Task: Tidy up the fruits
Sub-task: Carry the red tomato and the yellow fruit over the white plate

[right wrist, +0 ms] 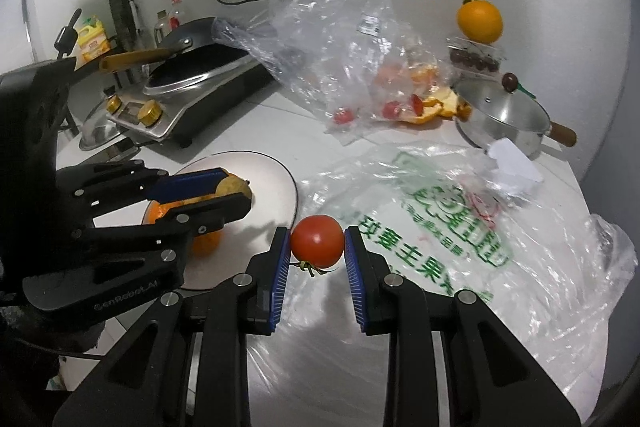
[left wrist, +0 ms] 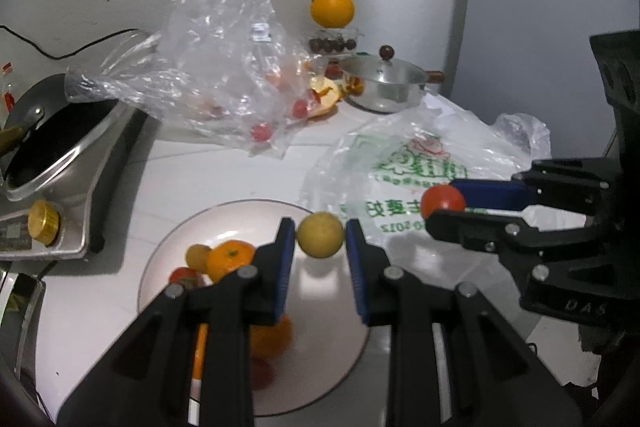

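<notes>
the left gripper pinches a small yellow fruit above the plate; the right gripper clamps a tomato over the printed bag. dropped from height, either could roll off the plate's shallow rim.

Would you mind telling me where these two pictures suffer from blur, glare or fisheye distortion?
Left wrist view: the fruit on the plate behind the left gripper is smeared, the yellow fruit it holds reasonably sharp; edges curve, corners go black. Right wrist view: glare whitens the clear bag; the tomato in the right gripper is crisp.
</notes>
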### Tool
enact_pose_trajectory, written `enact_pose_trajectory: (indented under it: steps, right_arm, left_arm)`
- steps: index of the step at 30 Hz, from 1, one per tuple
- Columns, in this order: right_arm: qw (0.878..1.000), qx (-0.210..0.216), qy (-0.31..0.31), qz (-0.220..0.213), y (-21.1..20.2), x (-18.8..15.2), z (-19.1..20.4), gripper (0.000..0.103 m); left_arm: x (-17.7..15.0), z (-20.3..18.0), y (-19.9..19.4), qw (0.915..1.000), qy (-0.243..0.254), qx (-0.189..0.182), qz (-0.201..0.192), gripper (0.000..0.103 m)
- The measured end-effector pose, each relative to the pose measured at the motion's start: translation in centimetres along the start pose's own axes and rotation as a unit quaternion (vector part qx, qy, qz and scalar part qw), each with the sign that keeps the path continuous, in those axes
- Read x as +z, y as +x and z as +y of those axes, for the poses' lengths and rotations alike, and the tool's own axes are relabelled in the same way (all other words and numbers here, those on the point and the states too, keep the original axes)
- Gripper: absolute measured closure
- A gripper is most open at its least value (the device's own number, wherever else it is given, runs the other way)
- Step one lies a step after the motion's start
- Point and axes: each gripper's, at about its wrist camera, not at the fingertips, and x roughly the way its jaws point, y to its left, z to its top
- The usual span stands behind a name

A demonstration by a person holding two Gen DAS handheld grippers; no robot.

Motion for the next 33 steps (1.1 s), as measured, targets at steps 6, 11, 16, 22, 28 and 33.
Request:
enact_pose_trajectory:
  steps: [6, 11, 16, 22, 28, 33]
  right_arm:
    - [1.000, 0.013, -0.012, -0.005, 0.9, 0.7, 1.2, 0.074]
    - [1.000, 0.022, -0.014, -0.003, 2.3, 1.4, 1.9, 0.074]
    - [0.999, 0.030, -0.014, -0.001, 3.9, 2.1, 2.2, 0.074]
    - [0.999, 0.039, -0.015, 0.002, 5.5, 2.8, 2.3, 0.074]
    - [0.999, 0.047, -0.015, 0.006, 7.0, 3.3, 2.2, 0.074]
    - [0.999, 0.052, -0.012, 0.011, 8.1, 3.4, 2.1, 0.074]
  left_arm:
    - [0.3, 2.0, 0.5, 0.9999, -0.007, 0.013, 0.000, 0.076]
    - [0.6, 3.9, 1.2, 0.9996, -0.013, 0.023, 0.003, 0.076]
    - [1.0, 5.3, 2.1, 0.9993, -0.021, 0.030, 0.009, 0.076]
    - [1.2, 6.9, 3.4, 0.9985, -0.034, 0.038, 0.018, 0.076]
    - [1.2, 7.8, 4.9, 0.9979, -0.042, 0.034, 0.036, 0.076]
    - [1.1, 8.2, 5.7, 0.9970, -0.054, 0.025, 0.050, 0.076]
